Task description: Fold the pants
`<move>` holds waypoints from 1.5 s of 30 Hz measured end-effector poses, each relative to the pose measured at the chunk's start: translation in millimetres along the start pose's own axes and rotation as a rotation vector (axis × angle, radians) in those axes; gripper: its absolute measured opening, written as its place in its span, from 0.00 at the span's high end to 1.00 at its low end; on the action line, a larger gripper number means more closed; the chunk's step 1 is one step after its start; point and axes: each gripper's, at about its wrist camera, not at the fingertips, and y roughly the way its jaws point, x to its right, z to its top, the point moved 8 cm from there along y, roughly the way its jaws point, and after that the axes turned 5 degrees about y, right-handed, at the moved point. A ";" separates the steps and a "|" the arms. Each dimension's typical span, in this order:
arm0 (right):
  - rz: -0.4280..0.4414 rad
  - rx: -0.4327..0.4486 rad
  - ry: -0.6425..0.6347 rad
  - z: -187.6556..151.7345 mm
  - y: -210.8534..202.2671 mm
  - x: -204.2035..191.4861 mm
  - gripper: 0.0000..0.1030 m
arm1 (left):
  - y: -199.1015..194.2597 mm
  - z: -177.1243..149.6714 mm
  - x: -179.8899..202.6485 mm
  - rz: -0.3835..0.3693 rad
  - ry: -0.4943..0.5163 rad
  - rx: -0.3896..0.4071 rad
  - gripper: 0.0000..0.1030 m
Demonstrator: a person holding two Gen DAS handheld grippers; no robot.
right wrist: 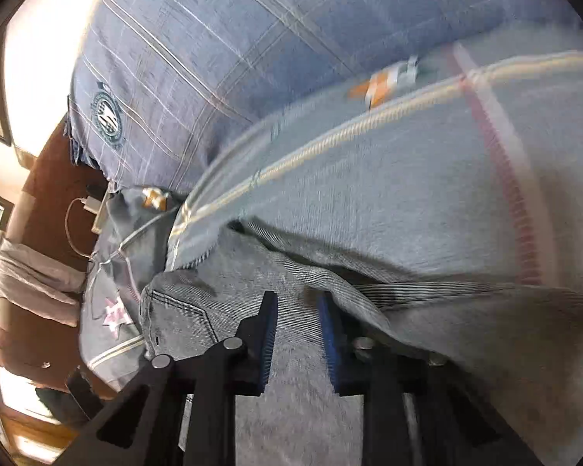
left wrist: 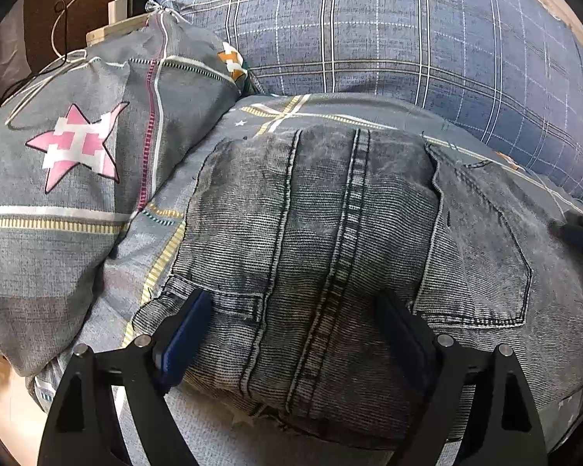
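Grey washed denim pants (left wrist: 330,233) lie folded on the bed, seat side up with a back pocket (left wrist: 481,248) showing at the right. My left gripper (left wrist: 291,322) hovers over the near edge of the pants, jaws wide open, blue pads on either side of the centre seam, holding nothing. My right gripper (right wrist: 297,330) is low at the right side of the pants (right wrist: 198,310), its jaws narrowly apart with denim between the blue pads (right wrist: 270,334); whether it clamps the fabric is unclear. The right gripper's tip shows at the right edge of the left wrist view (left wrist: 578,229).
The pants rest on a grey patterned bedsheet (left wrist: 252,116). A grey pillow with a pink star (left wrist: 73,147) lies at the left. A blue plaid pillow (left wrist: 408,31) lies behind. A white charger and cable (left wrist: 118,6) sit at the far left on the bed frame.
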 end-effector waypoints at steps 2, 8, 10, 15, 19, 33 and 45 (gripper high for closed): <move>0.053 0.064 -0.038 -3.4 -22.5 -7.3 0.61 | -1.9 0.9 0.4 0.010 0.001 -0.003 0.15; -0.003 0.103 0.080 6.1 -33.0 25.8 0.45 | -42.1 14.3 11.6 0.037 0.044 0.101 0.15; 0.020 0.176 0.009 3.8 -69.5 11.8 0.40 | -56.8 15.7 18.9 0.022 0.045 0.120 0.15; 0.066 0.161 0.067 -29.1 -117.2 51.2 0.38 | -80.0 11.0 59.4 -0.051 0.080 0.142 0.15; 0.130 0.173 0.401 -13.5 -112.5 147.6 0.57 | -74.5 3.6 104.0 -0.115 0.151 0.090 0.15; 0.115 0.361 0.343 -55.4 -238.9 154.3 0.31 | -60.1 -1.5 236.0 -0.256 0.350 0.014 0.15; 0.063 0.361 0.686 -150.7 -239.6 232.8 0.31 | -40.5 -2.7 277.3 -0.307 0.381 -0.053 0.15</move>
